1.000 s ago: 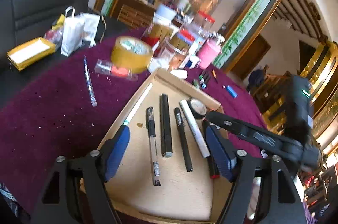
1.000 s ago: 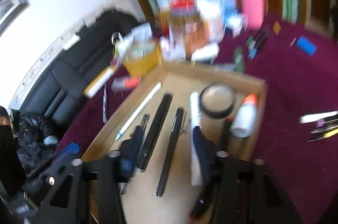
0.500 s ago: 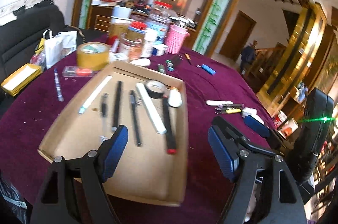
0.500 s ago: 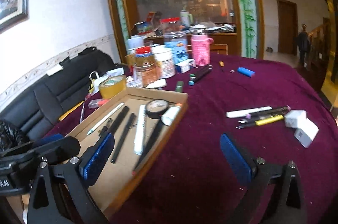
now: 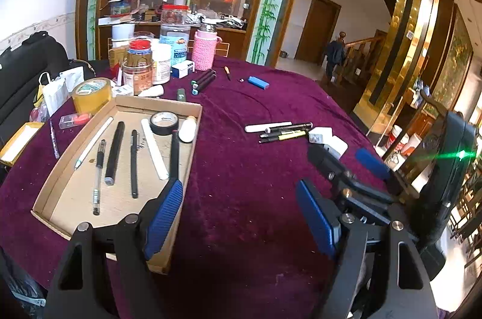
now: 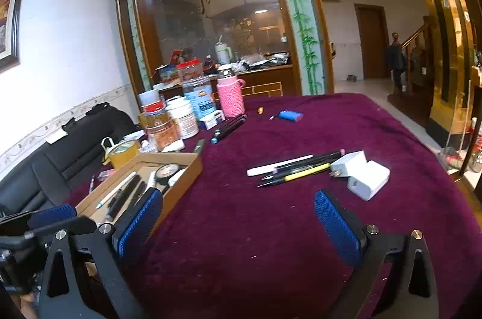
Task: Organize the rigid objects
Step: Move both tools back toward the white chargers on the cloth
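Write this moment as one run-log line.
left gripper: open, empty | right gripper: open, empty | tray: holds pens | loose pens: on cloth

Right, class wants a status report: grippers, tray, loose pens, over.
Left gripper open, empty. Right gripper open, empty. Cardboard tray holds pens and tape; loose pens lie on cloth beside white chargers. Path clear.

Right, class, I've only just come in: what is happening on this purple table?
A person with a claw in each hand is tidying pens into a cardboard tray. Several pens, a roll of black tape and a glue bottle already lie in it. Both the left claw and the right claw are open and empty, above the cloth. A loose bunch of pens beside two white chargers waits outside the tray.
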Available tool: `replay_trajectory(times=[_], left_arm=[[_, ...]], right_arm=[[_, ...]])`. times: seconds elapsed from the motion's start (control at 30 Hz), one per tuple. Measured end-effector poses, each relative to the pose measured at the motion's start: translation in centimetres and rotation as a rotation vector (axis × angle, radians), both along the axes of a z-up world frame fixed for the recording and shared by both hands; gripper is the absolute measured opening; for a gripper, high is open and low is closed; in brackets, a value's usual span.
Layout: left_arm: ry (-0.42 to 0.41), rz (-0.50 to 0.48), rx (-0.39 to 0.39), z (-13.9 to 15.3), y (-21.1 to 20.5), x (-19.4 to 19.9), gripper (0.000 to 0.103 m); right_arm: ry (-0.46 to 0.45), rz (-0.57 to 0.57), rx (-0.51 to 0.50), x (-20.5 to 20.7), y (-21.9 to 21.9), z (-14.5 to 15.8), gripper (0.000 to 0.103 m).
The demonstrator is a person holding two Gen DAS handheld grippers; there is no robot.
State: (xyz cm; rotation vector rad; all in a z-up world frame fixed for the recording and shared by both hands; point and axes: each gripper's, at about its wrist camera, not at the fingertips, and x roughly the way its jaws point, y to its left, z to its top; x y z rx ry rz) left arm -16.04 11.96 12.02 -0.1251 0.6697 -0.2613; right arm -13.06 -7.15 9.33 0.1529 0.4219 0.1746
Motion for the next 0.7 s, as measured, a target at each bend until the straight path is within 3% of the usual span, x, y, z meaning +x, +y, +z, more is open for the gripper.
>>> replay_trajectory(times=[0.17, 0.3, 0.5, 0.7], left_arm=[[0.016, -0.027, 0.045, -0.3, -2.4, 1.1, 0.078], [0.049, -0.047, 0.082, -1.7, -4.1, 2.2, 0.078], [0.101, -0.053, 0.102, -3.4, -5.9, 4.8, 0.078], [0.126, -0.048, 0.149, -5.7, -7.9, 9.3, 0.077]], right_arm=[[-0.021, -0.057, -0.087, 1.2, -1.5, 1.4, 0.102], [0.016, -0.128, -0.153, 3.4, -3.2, 0.6, 0.102], [0.111, -0.185, -0.110, 5.1, -6.3, -1.6, 0.102], [0.114, -0.290, -0.101, 5.7, -8.0, -3.0, 0.102]])
